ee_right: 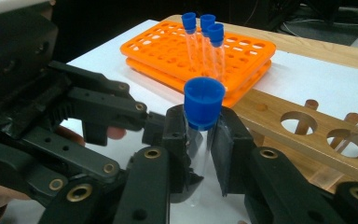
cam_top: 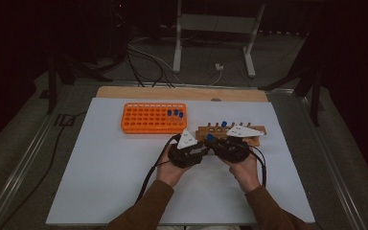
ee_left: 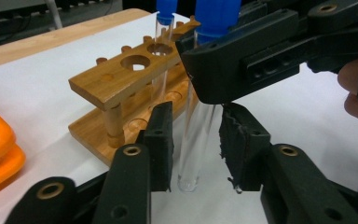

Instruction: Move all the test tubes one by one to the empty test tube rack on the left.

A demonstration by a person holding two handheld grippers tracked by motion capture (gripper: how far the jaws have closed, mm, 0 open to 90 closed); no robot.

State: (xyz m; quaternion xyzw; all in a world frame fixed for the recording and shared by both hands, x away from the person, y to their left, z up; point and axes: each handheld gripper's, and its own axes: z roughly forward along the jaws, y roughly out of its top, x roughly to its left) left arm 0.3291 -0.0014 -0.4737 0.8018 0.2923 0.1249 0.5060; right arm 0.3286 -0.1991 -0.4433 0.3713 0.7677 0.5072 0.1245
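A clear test tube with a blue cap (ee_right: 204, 103) is held upright just in front of the wooden rack (cam_top: 230, 132), above the white sheet on the counter (cam_top: 100, 182). Its long axis is close to vertical, cap uppermost.

The right gripper (ee_right: 204, 154) is closed on the tube's upper part, directly under the cap; in the right gripper view both fingers (ee_right: 175, 140) are seen pressed against the glass. In the left gripper view the same gripper is seen from the other side, clamped just below the cap.

The left gripper (ee_left: 196, 140) is positioned lower on the same tube (ee_left: 193, 140). Its fingers (ee_left: 161, 140) are parted, one on each side of the glass, with a clear gap on the right-hand side and a narrow one on the left. Contact is not seen; nothing is judged to be held by it.

The round bottom of the tube hangs between the left fingers, near their lower edge. Both grippers are thus on one vertical line, right above, left below.

A second capped tube (ee_left: 162, 46) stands in a hole of the wooden rack. Three more capped tubes (ee_right: 205, 42) stand in the orange rack (cam_top: 153, 118), further left.

Judgement: a handover is likely in hand; closing the left fingers straight inward would suffice, as the tube already lies between them.
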